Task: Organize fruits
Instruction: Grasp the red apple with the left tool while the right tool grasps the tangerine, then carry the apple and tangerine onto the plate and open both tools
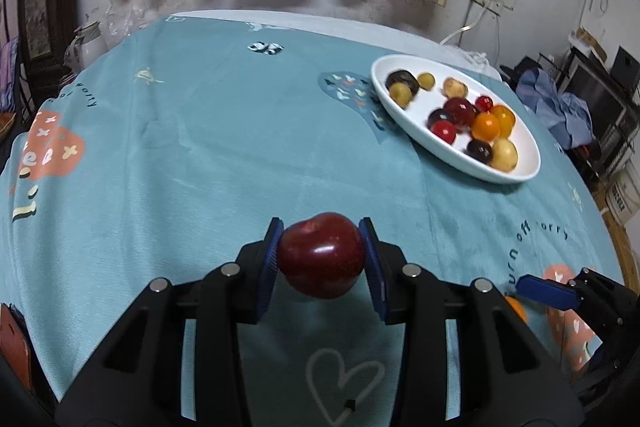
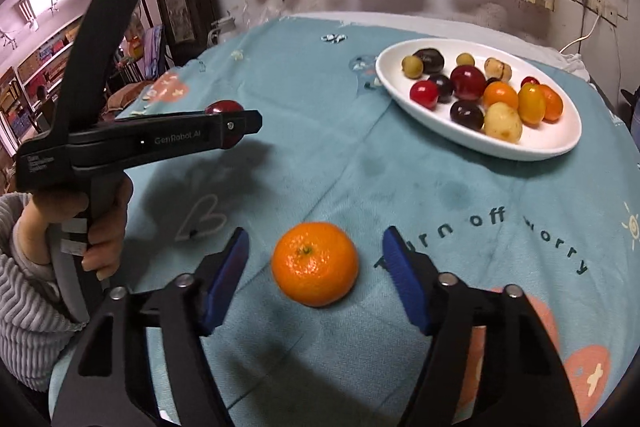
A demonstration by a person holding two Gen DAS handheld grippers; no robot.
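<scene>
Left tool (image 1: 322,259) clamped on a dark red glossy apple (image 1: 321,254), blue pads pressed to both its sides, apple lifted clear of the teal printed cloth (image 1: 208,147) covering the tabletop. In the right wrist view the same tool (image 2: 240,123) shows side-on, the person's left hand (image 2: 102,227) wrapped around its grip.

Right tool (image 2: 316,275) spread wide, jaws on either side of a round orange mandarin (image 2: 315,263), touching neither side. Mandarin sits on the cloth, stem end up.

White oval ceramic plate (image 2: 532,147) lies further back to the right, well apart from both tools. It carries a pile of small fruits (image 2: 464,83): red, dark purple, orange, yellow, green; exact kinds hard to tell, possibly cherry tomatoes and grapes.
</scene>
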